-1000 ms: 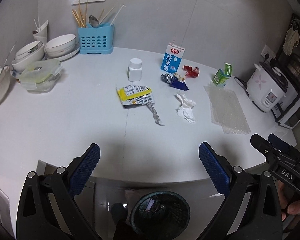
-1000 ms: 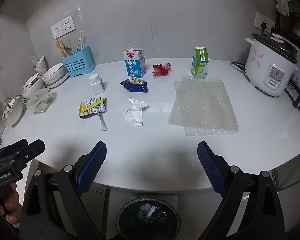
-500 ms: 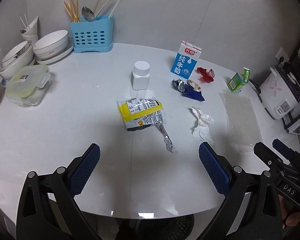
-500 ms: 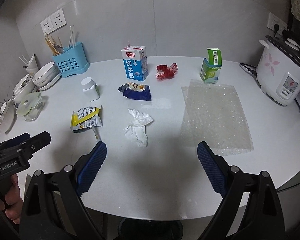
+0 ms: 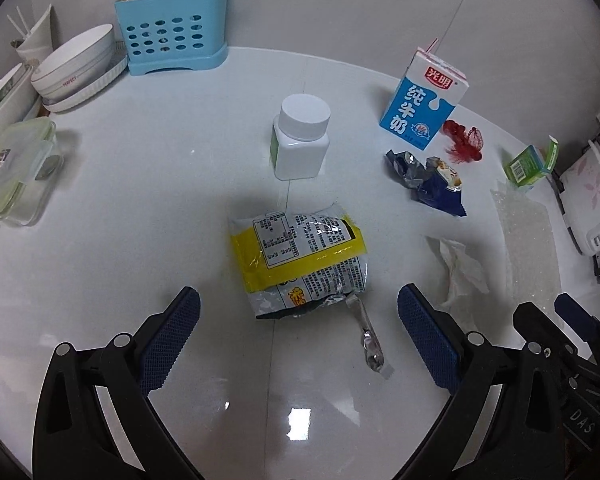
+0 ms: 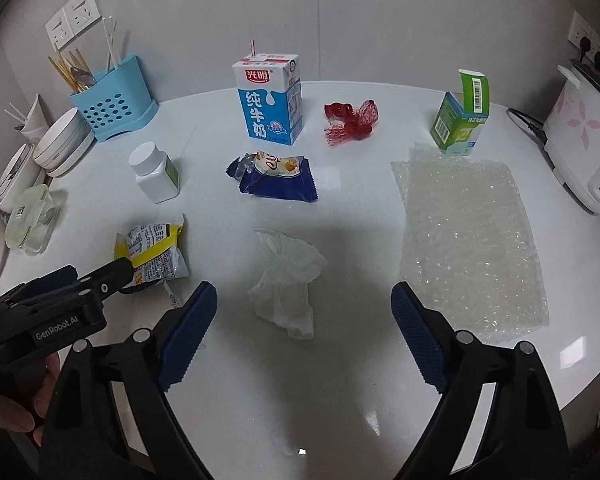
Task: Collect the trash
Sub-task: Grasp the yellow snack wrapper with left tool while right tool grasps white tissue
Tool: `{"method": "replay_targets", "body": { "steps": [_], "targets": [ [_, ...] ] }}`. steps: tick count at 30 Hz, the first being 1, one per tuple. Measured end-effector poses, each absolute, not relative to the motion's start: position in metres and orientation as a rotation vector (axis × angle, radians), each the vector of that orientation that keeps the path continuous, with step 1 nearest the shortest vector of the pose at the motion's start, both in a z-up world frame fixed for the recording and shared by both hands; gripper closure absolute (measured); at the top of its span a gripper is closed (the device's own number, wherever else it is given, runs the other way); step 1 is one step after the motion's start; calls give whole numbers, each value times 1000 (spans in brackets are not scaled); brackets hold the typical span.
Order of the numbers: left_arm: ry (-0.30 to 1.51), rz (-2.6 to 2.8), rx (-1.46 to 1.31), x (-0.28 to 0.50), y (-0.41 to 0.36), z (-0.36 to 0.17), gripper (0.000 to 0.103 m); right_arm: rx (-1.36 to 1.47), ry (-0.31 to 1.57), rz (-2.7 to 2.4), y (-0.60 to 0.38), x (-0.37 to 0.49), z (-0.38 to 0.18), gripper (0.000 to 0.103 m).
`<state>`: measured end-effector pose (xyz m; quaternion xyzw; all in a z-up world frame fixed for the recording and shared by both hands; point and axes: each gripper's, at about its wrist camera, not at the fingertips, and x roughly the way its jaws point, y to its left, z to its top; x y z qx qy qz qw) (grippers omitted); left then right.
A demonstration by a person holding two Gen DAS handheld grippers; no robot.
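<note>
- Hovering above the white counter (image 5: 100,208), the left gripper (image 5: 298,322) has its blue pads spread wide and grips nothing; the yellow-banded snack wrapper (image 5: 300,256) lies flat on the counter just ahead of the gap between them.
- Right gripper (image 6: 304,322): its jaws are closing but remain wide apart, pressing on nothing; the crumpled white tissue (image 6: 286,280) lies on the counter with its near end between the pads.
- Landmark for the rest: the blue-and-white milk carton (image 6: 269,100), standing upright near the back wall with a straw in its top.
- Just in front of the carton lies a torn dark blue snack wrapper (image 6: 276,178).
- Left of the carton stands a white pill bottle (image 6: 155,172), upright, cap on; the yellow-banded wrapper lies nearer the camera than that bottle.
- Right of the carton sits a bunched red mesh net (image 6: 350,120), apart from it.
- Further right stands an opened green box (image 6: 462,120), with a sheet of bubble wrap (image 6: 468,240) spread flat in front of it.
- Far left of the carton, a blue utensil holder (image 6: 114,110) stands by stacked bowls (image 6: 62,140).
- A white rice cooker (image 6: 584,148) sits at the far right edge.
</note>
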<state>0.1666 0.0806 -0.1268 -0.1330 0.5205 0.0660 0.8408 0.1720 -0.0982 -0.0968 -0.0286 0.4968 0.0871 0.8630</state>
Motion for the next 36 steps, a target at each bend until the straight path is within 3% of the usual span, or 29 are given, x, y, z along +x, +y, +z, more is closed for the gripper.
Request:
{"method": "replay_targets", "body": {
  "steps": [17,24,29,31,36],
  "targets": [
    [1196,154,-279,202,82,-171,7,-1,1165,99,-89,213,-140,34],
    [1202,140,-275,210,83,-174,16,15,1212,95,-84,218,-155,52],
    [1192,131,-242,214,78,-169,44,4,1227,107,-80,217,-158,77],
    [1186,127,-236,214,77,-167,67,-3,1223,107,-79,216,-158,86],
    [1174,109,-213,210,75,-166,83,-7,1214,117,-77,214,-158,93]
  ]
}}
